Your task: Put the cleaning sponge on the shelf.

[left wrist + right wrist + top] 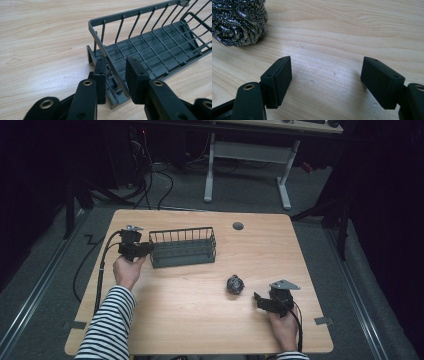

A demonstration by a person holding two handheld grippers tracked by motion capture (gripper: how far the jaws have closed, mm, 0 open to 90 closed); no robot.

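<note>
The left gripper (113,75) is clamping the near end wall of a grey wire basket (155,45), whose length is stretching away ahead of its jaws. The right gripper (325,82) is resting with jaws wide apart and nothing between them; a steel scouring ball (238,21) is lying on the wooden table (352,30) ahead, off to its left.

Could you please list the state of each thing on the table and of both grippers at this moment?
Wire basket: upright, empty, its end rim held.
Steel scourer: lying free on the table, untouched.
Left gripper: fingers closed on the wire basket's end rim.
Right gripper: fingers open, nothing between them, beside the steel scourer.
</note>
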